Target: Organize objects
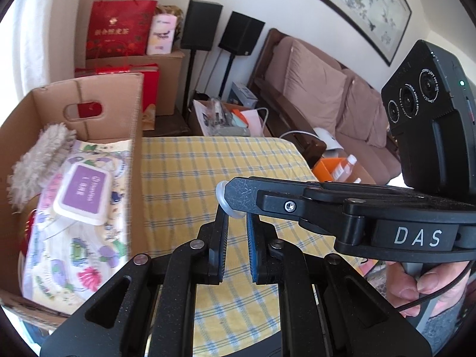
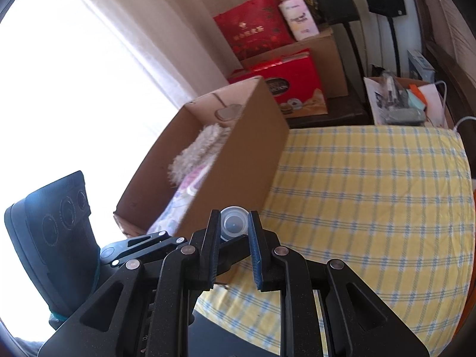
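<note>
A small clear plastic cup (image 2: 234,223) is held above the yellow checked tablecloth (image 2: 372,193), just beside the open cardboard box (image 2: 238,148). My right gripper (image 2: 234,218) is shut on the cup's sides. In the left wrist view the cup (image 1: 223,197) sits at the right gripper's tip (image 1: 233,189), and my left gripper (image 1: 237,212) is shut on its lower rim. The left gripper's fingers (image 2: 142,245) reach in from the left under the cup. The box (image 1: 89,101) holds a fluffy beige pad (image 1: 41,154), a purple-lidded wipes pack (image 1: 83,193) and a floral pack (image 1: 74,253).
Red gift bags (image 1: 119,29) and more cartons stand behind the box. Two black speakers (image 1: 202,23) on stands and a brown sofa (image 1: 321,89) lie beyond the table. A carton of clutter (image 1: 226,116) and an orange box (image 1: 330,169) with bottles sit past the table's far edge.
</note>
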`<state>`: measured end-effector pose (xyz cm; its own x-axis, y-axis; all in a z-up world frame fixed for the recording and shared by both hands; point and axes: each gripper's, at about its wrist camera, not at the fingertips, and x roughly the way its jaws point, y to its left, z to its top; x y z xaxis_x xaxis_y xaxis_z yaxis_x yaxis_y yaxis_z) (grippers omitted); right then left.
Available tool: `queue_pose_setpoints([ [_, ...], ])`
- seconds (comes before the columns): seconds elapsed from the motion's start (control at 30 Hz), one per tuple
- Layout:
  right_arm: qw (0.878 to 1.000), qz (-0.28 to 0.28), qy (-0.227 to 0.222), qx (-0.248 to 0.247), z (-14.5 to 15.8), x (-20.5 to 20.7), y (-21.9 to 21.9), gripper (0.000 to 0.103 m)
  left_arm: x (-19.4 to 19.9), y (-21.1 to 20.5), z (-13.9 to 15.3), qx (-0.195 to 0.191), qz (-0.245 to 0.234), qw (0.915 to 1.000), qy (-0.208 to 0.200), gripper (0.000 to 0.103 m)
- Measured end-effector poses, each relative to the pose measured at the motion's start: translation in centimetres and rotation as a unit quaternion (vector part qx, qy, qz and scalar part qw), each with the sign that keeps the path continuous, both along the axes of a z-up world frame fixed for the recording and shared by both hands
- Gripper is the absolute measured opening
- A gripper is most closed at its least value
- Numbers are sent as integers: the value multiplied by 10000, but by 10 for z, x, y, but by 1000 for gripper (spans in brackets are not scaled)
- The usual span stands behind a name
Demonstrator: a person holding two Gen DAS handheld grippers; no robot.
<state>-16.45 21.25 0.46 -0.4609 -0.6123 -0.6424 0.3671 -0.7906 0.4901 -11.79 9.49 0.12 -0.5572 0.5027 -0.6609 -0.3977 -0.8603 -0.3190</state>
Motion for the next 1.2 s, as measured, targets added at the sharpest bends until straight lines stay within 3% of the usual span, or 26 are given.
queue_pose_setpoints([
  [0.5, 9989, 455, 18, 136, 0, -5, -81, 17, 6, -75, -1, 31, 400, 9991, -119, 11],
  [0.93, 9964, 672, 69, 505, -12, 1, -118, 21, 12, -102, -15, -112, 534, 9978, -389, 12],
  [1.03, 9963, 559, 149, 634, -9, 3, -114, 23, 18, -107, -14, -179, 624, 9973, -347, 15],
  [1.2, 9968, 399, 291, 633, -1, 8, -104, 29, 28, -113, -8, -227, 784, 9965, -196, 30],
])
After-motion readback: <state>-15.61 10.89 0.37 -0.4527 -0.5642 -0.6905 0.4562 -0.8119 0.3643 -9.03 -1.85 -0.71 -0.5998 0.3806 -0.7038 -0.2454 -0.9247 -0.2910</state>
